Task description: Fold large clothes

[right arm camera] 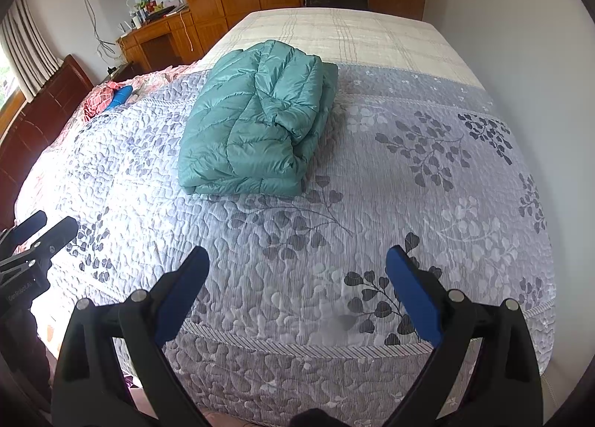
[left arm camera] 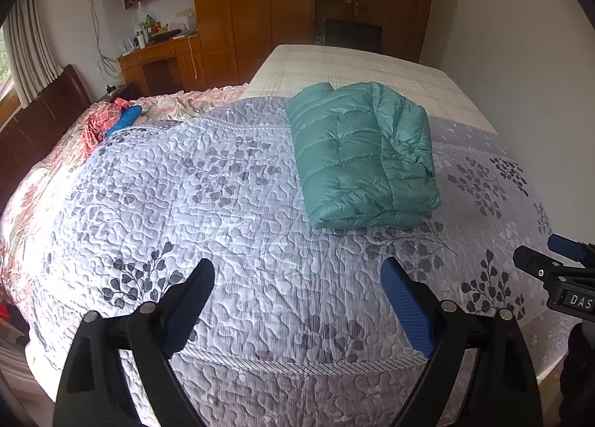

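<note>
Both grippers hover level over near edge of quilt, side by side, pointing toward the jacket. Left gripper released, empty. Right gripper released, empty. Teal jacket folded on quilt mid-bed, well apart from both.

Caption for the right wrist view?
Folded teal down jacket lying on the floral quilt; right gripper open and empty.
</note>
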`<control>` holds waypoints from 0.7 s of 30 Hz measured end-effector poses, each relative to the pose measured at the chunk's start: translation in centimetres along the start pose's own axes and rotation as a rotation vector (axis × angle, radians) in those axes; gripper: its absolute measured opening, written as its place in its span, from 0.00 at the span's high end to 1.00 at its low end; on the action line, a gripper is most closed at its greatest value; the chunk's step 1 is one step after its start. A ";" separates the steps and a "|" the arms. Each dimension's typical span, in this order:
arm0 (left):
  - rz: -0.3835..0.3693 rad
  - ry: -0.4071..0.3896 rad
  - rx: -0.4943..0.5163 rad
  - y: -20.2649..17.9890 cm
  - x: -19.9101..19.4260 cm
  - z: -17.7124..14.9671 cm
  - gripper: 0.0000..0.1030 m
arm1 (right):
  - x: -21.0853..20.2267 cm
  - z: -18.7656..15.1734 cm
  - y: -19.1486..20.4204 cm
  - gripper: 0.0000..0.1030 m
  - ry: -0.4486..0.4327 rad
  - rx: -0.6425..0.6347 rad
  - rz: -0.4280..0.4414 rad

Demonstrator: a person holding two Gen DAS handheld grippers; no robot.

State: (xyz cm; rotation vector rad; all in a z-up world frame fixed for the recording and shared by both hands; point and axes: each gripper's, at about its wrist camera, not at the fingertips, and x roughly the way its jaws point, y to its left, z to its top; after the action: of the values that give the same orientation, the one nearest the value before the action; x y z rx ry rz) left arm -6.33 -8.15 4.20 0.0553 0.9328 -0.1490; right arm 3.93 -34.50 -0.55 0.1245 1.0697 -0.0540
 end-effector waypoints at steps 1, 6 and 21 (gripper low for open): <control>-0.001 0.002 0.000 0.0 0.0 0.0 0.12 | 0.0 0.0 0.0 0.08 0.000 -0.001 0.001; -0.001 0.004 0.002 -0.1 0.1 0.0 0.12 | 0.1 0.1 0.0 0.08 0.001 -0.006 0.005; -0.005 0.007 0.005 -0.3 0.2 -0.2 0.12 | 0.1 0.1 -0.1 0.08 0.005 -0.004 0.005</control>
State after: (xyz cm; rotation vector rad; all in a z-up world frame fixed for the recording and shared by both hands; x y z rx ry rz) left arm -6.43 -8.42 3.90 0.0581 0.9396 -0.1560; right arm 4.07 -34.56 -0.62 0.1236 1.0744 -0.0473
